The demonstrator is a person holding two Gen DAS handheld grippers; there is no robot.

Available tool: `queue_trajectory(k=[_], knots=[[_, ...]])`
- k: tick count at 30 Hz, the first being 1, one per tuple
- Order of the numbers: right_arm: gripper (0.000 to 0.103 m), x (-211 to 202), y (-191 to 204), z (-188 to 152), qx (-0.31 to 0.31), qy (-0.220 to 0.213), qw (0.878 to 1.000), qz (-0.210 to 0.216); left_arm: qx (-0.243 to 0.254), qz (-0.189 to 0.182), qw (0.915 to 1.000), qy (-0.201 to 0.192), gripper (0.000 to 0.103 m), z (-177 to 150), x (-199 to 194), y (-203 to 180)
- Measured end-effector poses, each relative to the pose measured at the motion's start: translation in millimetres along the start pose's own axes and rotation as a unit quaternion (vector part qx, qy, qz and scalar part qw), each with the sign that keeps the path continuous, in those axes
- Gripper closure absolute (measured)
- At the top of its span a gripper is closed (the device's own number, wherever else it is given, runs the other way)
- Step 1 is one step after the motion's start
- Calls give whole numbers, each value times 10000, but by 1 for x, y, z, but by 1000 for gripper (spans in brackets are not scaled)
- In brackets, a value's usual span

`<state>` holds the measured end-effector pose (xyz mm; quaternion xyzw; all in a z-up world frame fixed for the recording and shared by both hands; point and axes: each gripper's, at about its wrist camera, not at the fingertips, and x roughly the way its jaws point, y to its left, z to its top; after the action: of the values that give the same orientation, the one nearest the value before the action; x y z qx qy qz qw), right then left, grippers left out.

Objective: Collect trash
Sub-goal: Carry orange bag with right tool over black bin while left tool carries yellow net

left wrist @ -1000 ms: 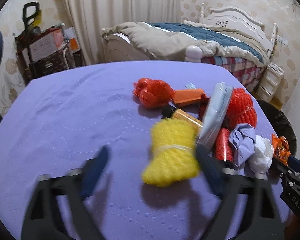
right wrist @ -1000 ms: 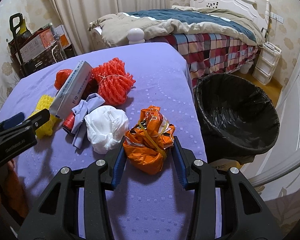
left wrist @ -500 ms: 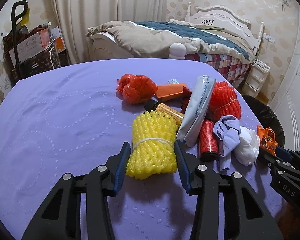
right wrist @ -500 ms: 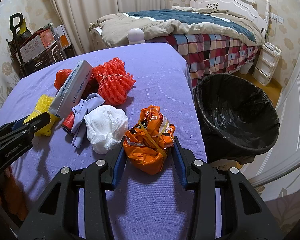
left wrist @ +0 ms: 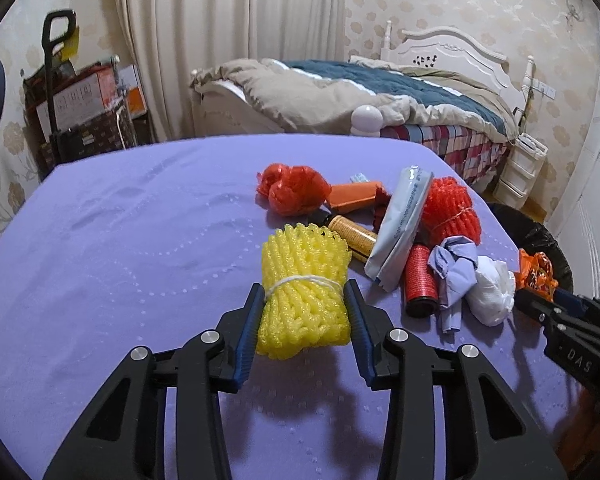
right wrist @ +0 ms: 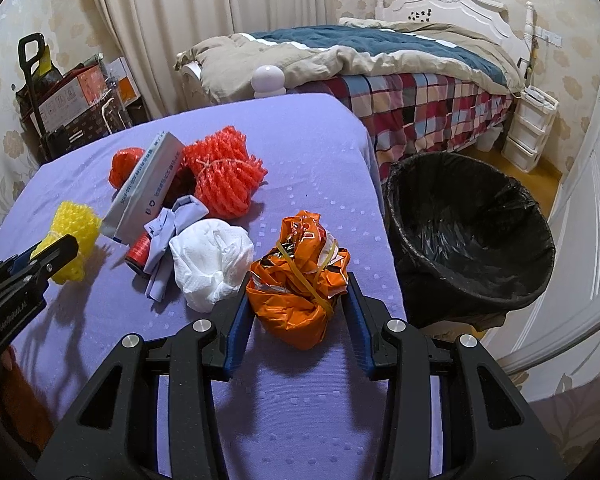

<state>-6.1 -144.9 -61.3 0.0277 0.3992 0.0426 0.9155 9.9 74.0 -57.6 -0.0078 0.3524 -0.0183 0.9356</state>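
Left tongs (left wrist: 305, 312) pinch yellow net (left wrist: 304, 294), right tongs (right wrist: 298, 312) pinch orange wrapper (right wrist: 300, 284); squeeze firmly, lift clear, carry rightward to bin (right wrist: 468, 236).

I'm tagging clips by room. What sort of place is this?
Most likely a bedroom: an unmade bed with a white headboard, closed curtains, a bin beside the table.

Home bedroom, unmade bed (right wrist: 380, 52), white headboard (left wrist: 448, 50), curtains (left wrist: 228, 40)
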Motion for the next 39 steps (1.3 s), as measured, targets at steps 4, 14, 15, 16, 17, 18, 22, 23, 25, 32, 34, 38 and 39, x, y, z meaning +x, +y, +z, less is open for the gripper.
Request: queue_trajectory(k=[4, 14, 15, 16, 17, 18, 22, 23, 25, 32, 34, 38, 39], knots=[[62, -10, -3, 1, -16, -168, 9998, -50, 53, -44, 9997, -227, 62, 4, -14, -8], [62, -40, -52, 25, 178, -703, 9961, -499, 325, -641, 9951, -682, 62, 35, -34, -59], [62, -40, -58, 27, 194, -723, 9957, -554, 399, -720, 9942, -698, 62, 39, -33, -70], [62, -41, -64, 29, 217, -747, 9951, -613, 436, -782, 9935, -708, 62, 41, -32, -76], [62, -41, -74, 32, 250, -787, 9942, -682, 484, -852, 9925, -732, 62, 45, -31, -85], [62, -40, -79, 34, 269, -805, 9938, -723, 529, -895, 9917, -758, 62, 48, -30, -93], [62, -31, -109, 43, 427, -821, 9919, -869, 706, -1131, 9885, -720, 62, 61, -17, -129], [62, -28, -116, 45, 459, -807, 9917, -891, 737, -1171, 9882, -664, 62, 64, -13, -136], [62, -22, -129, 48, 510, -804, 9911, -927, 786, -1239, 9874, -592, 62, 70, -2, -152], [62, -2, -169, 55, 727, -696, 9894, -1048, 969, -1281, 9860, -442, 62, 83, 33, -204], [62, 6, -180, 57, 767, -643, 9892, -1074, 1034, -1291, 9856, -343, 62, 85, 47, -219], [62, 18, -199, 61, 838, -564, 9885, -1129, 1167, -1269, 9848, -228, 62, 90, 66, -241], [62, 20, -201, 62, 849, -555, 9883, -1138, 1191, -1267, 9845, -210, 62, 91, 70, -246]])
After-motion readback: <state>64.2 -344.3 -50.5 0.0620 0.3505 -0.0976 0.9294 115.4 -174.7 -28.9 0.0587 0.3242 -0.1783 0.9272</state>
